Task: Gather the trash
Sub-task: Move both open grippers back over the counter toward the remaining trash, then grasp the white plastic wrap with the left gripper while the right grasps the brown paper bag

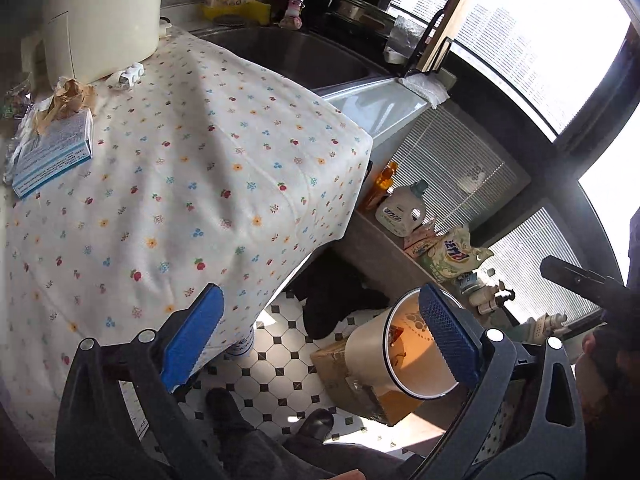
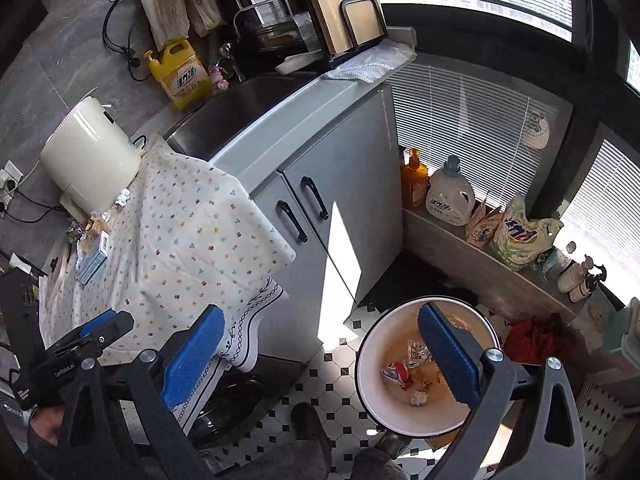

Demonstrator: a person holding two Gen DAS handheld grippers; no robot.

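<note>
A white trash bin (image 2: 372, 384) stands on the tiled floor and holds a red-white wrapper (image 2: 395, 373), a foil wrapper (image 2: 417, 350) and a small crumpled ball (image 2: 419, 399). The bin also shows in the left wrist view (image 1: 368, 356). On the floral tablecloth (image 1: 180, 168) lie a blue-white box (image 1: 56, 152), crumpled brown paper (image 1: 70, 94) and a white crumpled scrap (image 1: 127, 75). My left gripper (image 1: 320, 336) is open and empty over the table's near corner. My right gripper (image 2: 320, 354) is open and empty above the bin.
A cream appliance (image 1: 100, 12) stands at the table's back. A sink (image 2: 240, 112) and grey cabinet (image 2: 340, 208) lie beyond, with a yellow detergent jug (image 2: 180, 74). Bottles and bags line the window ledge (image 2: 480, 248). A cardboard box (image 1: 340, 372) sits beside the bin.
</note>
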